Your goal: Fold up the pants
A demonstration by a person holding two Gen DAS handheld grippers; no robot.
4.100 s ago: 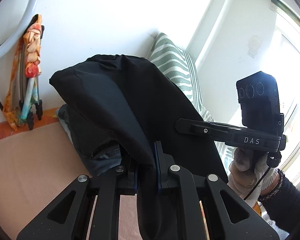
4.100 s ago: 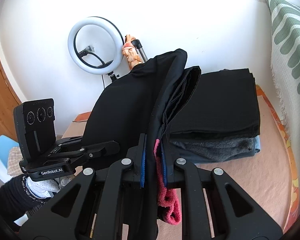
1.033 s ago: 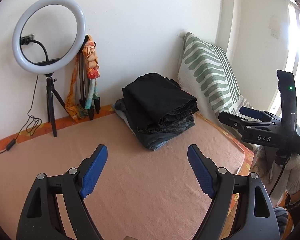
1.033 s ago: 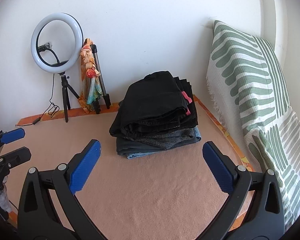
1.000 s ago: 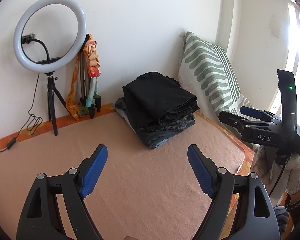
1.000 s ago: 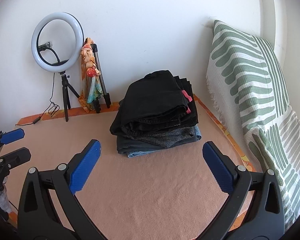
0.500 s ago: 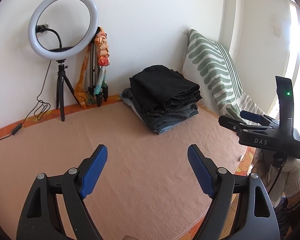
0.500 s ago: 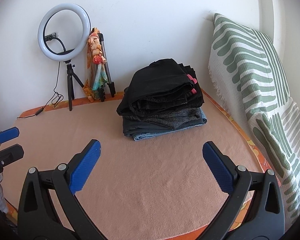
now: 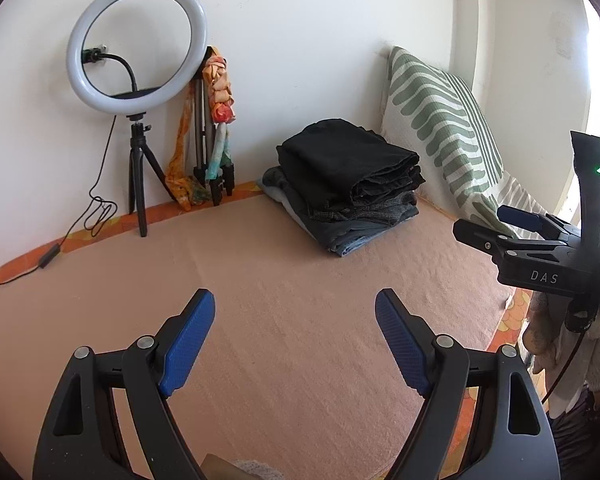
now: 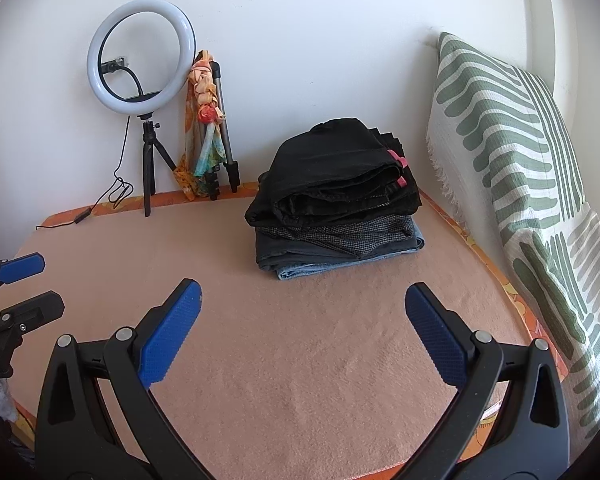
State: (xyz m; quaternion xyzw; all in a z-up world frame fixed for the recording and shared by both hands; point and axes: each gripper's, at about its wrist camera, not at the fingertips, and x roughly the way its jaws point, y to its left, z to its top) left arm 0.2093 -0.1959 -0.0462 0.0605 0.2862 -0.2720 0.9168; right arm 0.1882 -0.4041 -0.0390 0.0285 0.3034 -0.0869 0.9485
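Observation:
Folded black pants [image 9: 344,160] [image 10: 332,168] lie on top of a stack of folded clothes [image 9: 352,220] [image 10: 336,248] at the far side of the pink blanket [image 9: 280,288] [image 10: 300,340]. My left gripper [image 9: 294,308] is open over bare blanket, well short of the stack, with nothing between its blue pads. My right gripper [image 10: 302,300] is open too, empty, and also short of the stack. In the left wrist view the right gripper [image 9: 500,224] shows at the right edge; in the right wrist view the left gripper [image 10: 32,280] shows at the left edge.
A ring light on a tripod [image 9: 136,80] [image 10: 140,60] and a folded tripod with a colourful scarf [image 9: 216,120] [image 10: 208,120] stand against the white wall. A green-striped cushion [image 9: 440,120] [image 10: 520,180] leans along the right. A cable [image 9: 60,248] trails at the far left. A gloved hand [image 9: 560,332] holds the right gripper.
Both grippers have pulled back and sunk a little, so the stack looks smaller and farther. Four seconds ago both were shut on the black pants; now they are open and the pants lie on the stack.

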